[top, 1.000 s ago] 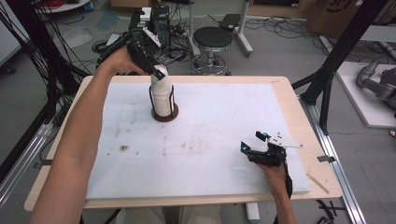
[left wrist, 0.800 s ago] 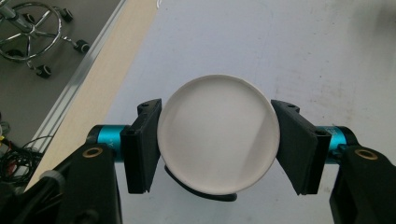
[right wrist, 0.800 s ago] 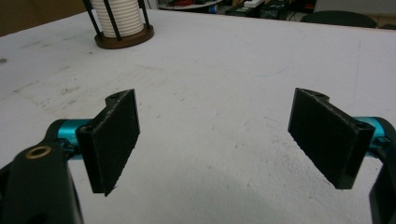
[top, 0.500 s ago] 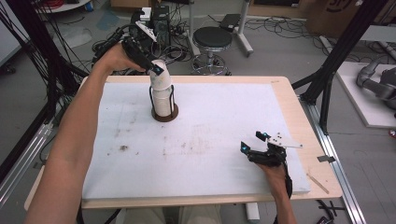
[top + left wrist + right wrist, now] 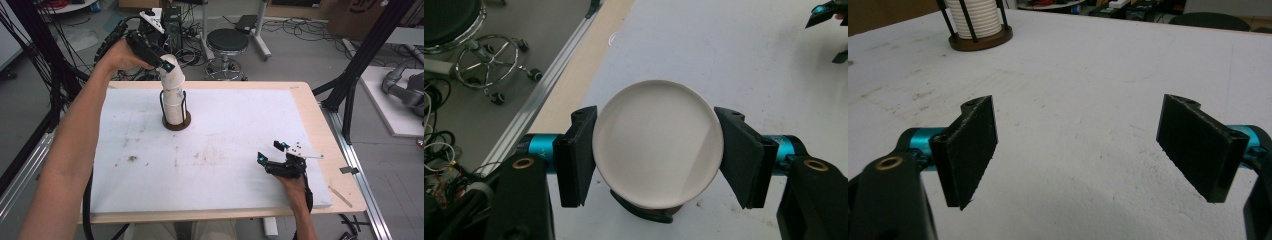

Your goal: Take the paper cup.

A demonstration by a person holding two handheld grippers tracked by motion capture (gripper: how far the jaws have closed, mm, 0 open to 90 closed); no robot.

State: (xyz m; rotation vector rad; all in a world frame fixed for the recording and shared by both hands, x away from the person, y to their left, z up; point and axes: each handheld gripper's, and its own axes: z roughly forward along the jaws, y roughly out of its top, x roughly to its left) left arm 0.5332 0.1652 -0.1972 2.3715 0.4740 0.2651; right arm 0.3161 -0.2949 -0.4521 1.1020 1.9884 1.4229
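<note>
1. We see a white paper cup pinched at its top by the left gripper. From above, in the left gripper view, the cup is a plain round disc, with both black pads pressed against its sides.
2. This cup sits tilted at the top of a stack of white cups standing in a holder with a dark round base and thin black upright rods. The stack stands at the far left part of the table's white mat.
3. Our right gripper rests near the right front of the mat, well apart from the stack. Its jaws stand wide apart with nothing between them; the right gripper view looks across bare mat to the holder in the distance.
4. Behind the table stand a black stool and tangled cables on the floor. Nothing blocks the stack.
5. Compared with a second ago, the left hand and the gripped cup sit higher, the cup now leaning away from the stack's line. The right gripper has stayed where it was.
</note>
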